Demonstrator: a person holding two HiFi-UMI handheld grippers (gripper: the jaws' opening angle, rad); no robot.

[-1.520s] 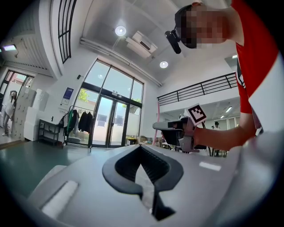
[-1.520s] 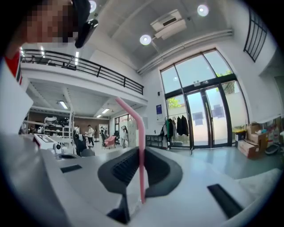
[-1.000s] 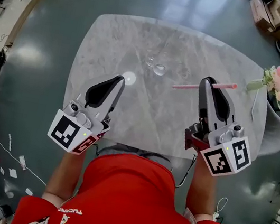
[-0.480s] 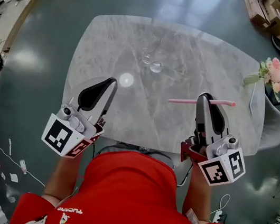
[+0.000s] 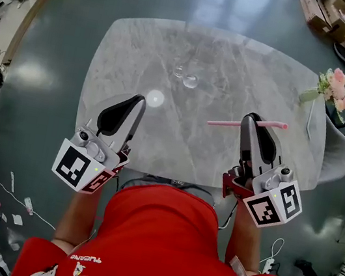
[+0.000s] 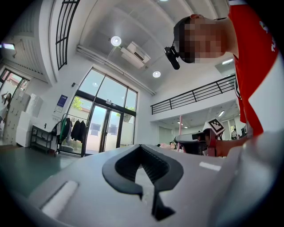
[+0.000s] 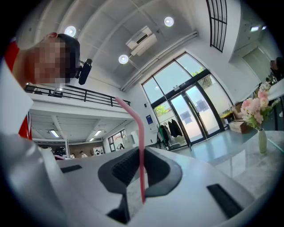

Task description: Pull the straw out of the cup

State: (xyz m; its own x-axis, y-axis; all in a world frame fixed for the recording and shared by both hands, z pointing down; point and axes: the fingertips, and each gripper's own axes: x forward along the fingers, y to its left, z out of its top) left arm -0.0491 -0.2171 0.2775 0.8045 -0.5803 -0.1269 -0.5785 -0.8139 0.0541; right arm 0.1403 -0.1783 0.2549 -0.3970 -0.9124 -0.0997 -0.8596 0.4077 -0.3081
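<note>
Straw lies crosswise, pinched tight in the right claw, which has drawn back slightly. The cup stands well ahead-left of it, so extraction looks done. Left claw is closed and empty.

straw R of cup

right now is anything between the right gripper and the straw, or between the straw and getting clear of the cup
Nothing visible does. The right gripper is shut on the straw, which sticks out sideways from its jaws over the table. The straw is already out of the cup and apart from it.
</note>
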